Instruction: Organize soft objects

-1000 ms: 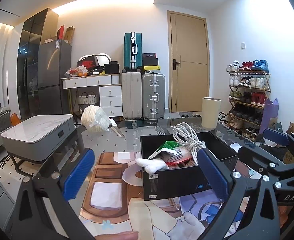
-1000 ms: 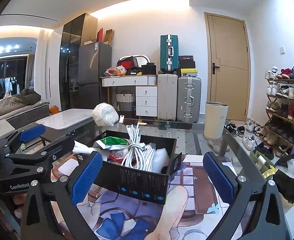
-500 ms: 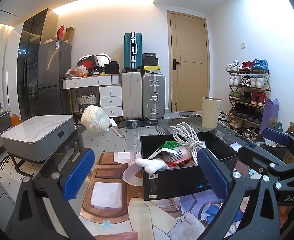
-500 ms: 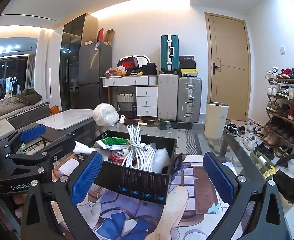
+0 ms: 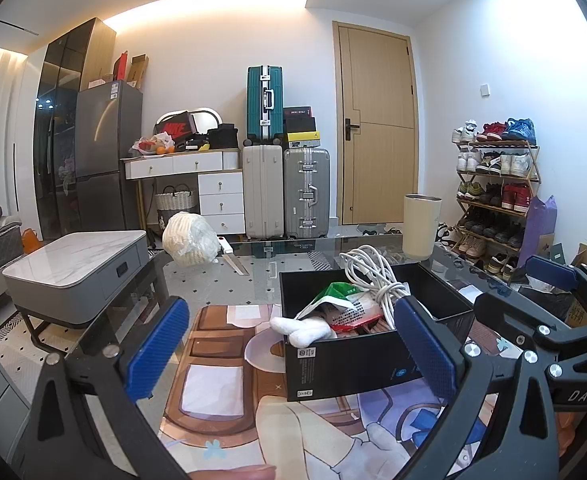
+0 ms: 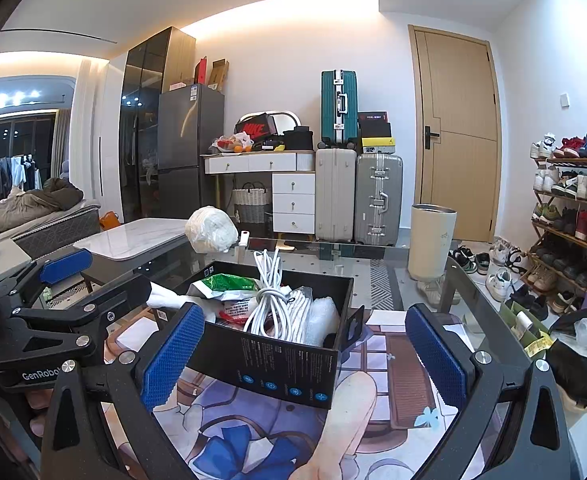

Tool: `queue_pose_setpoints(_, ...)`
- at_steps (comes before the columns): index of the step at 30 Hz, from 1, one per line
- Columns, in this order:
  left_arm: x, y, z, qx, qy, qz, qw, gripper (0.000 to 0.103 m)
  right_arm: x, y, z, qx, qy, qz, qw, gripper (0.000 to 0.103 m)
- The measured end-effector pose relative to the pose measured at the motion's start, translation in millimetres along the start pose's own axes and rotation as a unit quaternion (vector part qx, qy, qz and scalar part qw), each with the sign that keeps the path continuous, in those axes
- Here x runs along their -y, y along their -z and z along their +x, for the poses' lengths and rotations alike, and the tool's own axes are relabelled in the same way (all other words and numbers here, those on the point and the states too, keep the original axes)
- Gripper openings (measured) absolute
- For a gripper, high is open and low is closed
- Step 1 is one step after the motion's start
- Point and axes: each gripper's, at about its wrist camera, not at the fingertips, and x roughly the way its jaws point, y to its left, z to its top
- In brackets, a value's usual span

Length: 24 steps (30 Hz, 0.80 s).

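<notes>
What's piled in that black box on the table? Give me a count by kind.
White cable bundle: 1
Green-and-white packet: 1
Red-printed packet: 1
White soft item: 1
Clear bubble wrap piece: 1
Total: 5 visible in the black box; anything underneath is hidden.

A black box (image 5: 357,360) sits open on the glass table (image 5: 213,284), crammed with soft things. A white plush piece (image 5: 301,328) pokes over its near-left rim. Behind it lie a green-and-white packet (image 5: 335,296) and a red-printed packet (image 5: 353,314) — both crumpled. A coiled white cable (image 6: 271,300) stands up in the middle, with bubble wrap (image 6: 321,316) to its right. Far left on the table, well apart from the box, rests a white bundle in clear plastic (image 5: 191,238).
</notes>
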Motion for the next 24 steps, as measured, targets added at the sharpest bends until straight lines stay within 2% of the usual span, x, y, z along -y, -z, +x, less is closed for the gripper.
queue_pose_setpoints(24, 0.5, 0.2, 0.7, -0.002, 0.001, 0.001, 1.0000, 0.103, -2.4, 0.5, 0.1, 0.000, 0.000, -0.001, 1.000, 0.102)
